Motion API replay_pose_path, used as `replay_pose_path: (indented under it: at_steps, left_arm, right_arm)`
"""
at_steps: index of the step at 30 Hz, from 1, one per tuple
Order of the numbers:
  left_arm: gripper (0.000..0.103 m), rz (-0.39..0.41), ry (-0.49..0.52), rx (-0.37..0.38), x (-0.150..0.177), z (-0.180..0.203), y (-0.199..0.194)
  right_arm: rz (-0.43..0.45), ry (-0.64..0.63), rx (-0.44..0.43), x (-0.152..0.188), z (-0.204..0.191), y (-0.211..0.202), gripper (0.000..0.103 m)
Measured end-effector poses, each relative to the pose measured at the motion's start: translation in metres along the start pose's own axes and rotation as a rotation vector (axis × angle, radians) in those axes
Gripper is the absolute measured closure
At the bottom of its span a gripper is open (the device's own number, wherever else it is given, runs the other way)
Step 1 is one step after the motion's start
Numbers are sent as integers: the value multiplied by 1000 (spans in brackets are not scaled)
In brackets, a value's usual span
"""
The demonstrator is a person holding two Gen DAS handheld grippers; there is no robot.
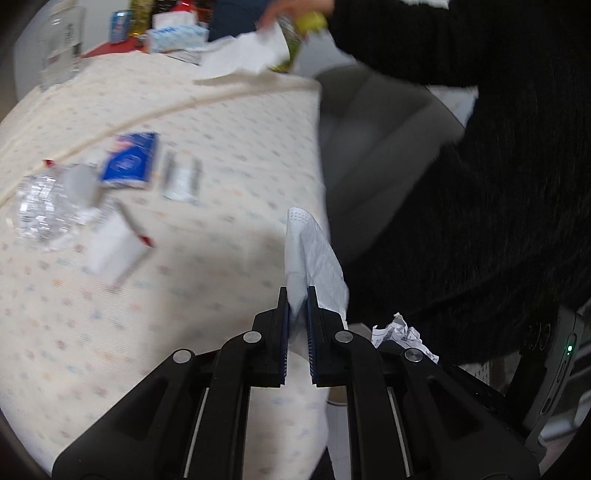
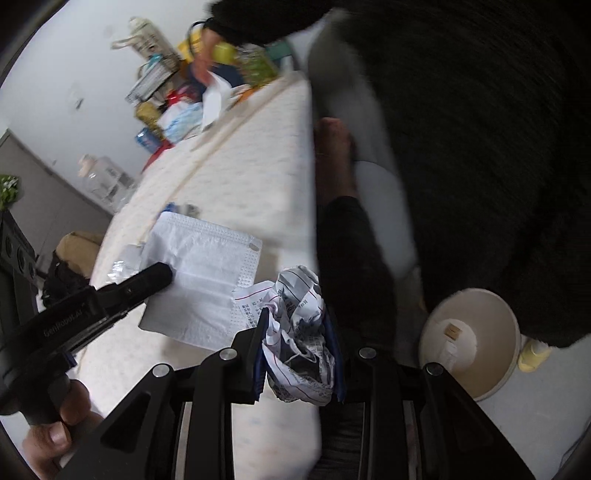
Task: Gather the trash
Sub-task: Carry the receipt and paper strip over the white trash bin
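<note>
My left gripper (image 1: 297, 291) is shut on a white paper napkin (image 1: 314, 254) and holds it above the right edge of the cream dotted tablecloth (image 1: 221, 155). The napkin (image 2: 207, 273) and the left gripper (image 2: 147, 280) also show in the right wrist view. My right gripper (image 2: 297, 317) is shut on a crumpled printed paper ball (image 2: 299, 332), which shows in the left wrist view (image 1: 402, 332) too. More trash lies on the cloth: a blue packet (image 1: 131, 160), a crushed clear plastic wrapper (image 1: 40, 210), a white paper piece (image 1: 114, 251) and a small white packet (image 1: 181, 177).
A beige round bin (image 2: 476, 332) stands on the floor at the lower right. Another person in a black sweater (image 1: 498, 166) stands at the table's right side, holding white paper (image 1: 247, 51). Tissue packs and bottles (image 1: 173, 33) crowd the far end.
</note>
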State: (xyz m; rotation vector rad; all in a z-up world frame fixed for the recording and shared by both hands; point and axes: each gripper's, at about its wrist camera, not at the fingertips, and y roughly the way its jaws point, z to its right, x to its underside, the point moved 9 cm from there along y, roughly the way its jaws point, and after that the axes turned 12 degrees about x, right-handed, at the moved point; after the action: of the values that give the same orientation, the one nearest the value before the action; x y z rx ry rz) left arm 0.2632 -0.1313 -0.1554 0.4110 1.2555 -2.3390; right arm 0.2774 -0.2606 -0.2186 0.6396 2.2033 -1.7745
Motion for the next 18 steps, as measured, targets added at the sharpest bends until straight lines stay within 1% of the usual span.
replay_pose_path:
  at_steps: [7,10,15,18]
  left_arm:
    - [94,-127,83,26,32,44,55]
    - [94,-177,120,31,49,61,76]
    - [94,-255,171,33,82,84,108]
    - [94,-302,204,32,103,94,127]
  right_arm:
    - [-42,128,90,29,84,15,75]
    - [-56,178,121,42,113,20,75]
    - [-80,236,171,68,150,26,75]
    - [-78,271,196,81,169,31,75]
